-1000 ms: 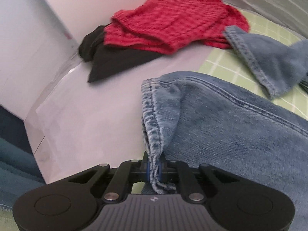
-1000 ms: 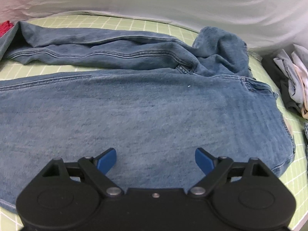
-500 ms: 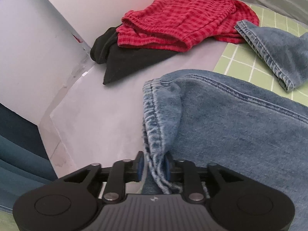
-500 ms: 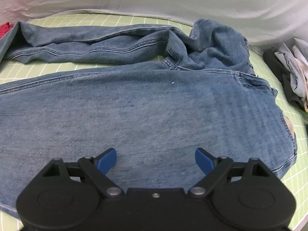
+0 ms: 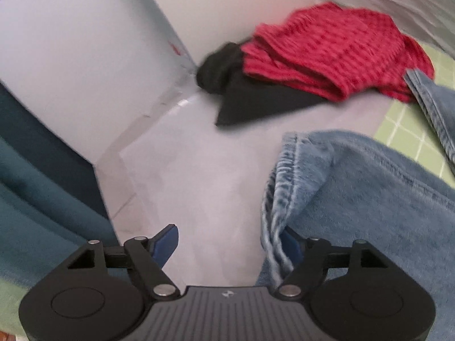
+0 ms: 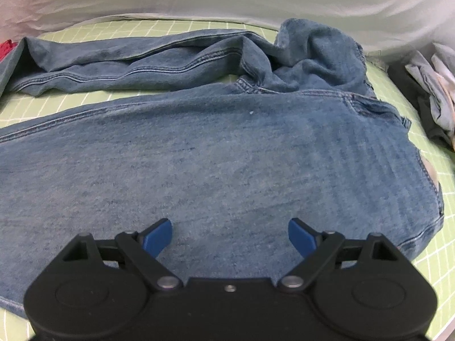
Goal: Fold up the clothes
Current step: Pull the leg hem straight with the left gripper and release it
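Note:
Blue jeans (image 6: 216,153) lie spread over a green checked sheet (image 6: 85,101), one leg flat in front, the other bunched behind it. In the left wrist view the hem of a jeans leg (image 5: 287,176) hangs against the right finger. My left gripper (image 5: 230,241) has its jaws opening; the hem lies loose at the right pad and the left pad is clear of it. My right gripper (image 6: 230,236) hovers open just above the flat denim, with nothing between its fingers.
A red checked garment (image 5: 335,54) lies on a black one (image 5: 250,102) at the back of the white surface (image 5: 182,170). A white wall (image 5: 79,45) stands to the left. Crumpled pale and dark clothes (image 6: 429,91) sit at the right edge.
My left gripper was shut on the jeans hem, then opened and let it go. It also shifted left, so the hem now sits at its right finger. The right gripper stayed open over the denim.

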### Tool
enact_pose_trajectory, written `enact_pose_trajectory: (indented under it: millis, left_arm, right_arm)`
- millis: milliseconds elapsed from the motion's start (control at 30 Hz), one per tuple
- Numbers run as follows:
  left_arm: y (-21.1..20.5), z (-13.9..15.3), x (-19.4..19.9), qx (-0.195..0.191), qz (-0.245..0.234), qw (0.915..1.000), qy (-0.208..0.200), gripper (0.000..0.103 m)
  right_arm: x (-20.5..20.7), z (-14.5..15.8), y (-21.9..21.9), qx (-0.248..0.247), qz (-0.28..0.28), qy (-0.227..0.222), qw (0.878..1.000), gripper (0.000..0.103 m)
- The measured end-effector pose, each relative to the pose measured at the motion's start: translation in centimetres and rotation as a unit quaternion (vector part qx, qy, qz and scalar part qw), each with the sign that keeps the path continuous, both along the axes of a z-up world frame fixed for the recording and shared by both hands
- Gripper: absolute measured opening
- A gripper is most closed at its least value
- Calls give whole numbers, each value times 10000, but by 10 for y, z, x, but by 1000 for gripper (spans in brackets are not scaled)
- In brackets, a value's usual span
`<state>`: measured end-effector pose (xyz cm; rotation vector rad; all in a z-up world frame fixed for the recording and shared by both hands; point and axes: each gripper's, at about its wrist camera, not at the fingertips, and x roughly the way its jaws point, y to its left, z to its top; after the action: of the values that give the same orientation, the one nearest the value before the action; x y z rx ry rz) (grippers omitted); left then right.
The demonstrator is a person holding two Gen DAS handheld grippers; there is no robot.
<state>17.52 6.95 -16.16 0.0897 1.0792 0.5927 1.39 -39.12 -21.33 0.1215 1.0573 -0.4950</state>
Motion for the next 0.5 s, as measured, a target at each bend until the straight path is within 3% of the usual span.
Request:
enact_pose_trajectory:
  millis: [133,233,500]
  left_arm:
    - [-21,13,-12,-233,-223,9992,-228,77]
    - [-49,15,-21,-377,-496,9976,-292,83]
    - [-171,-5,-42,-1000,-1713,9796,306,83]
  right_arm:
    - [-14,1,-15,76,-199,-54,9998,90]
    - [-29,6,-34,94,-405,-169,9990,90]
    - [-68,20,-96,54,-914,-423,9949,90]
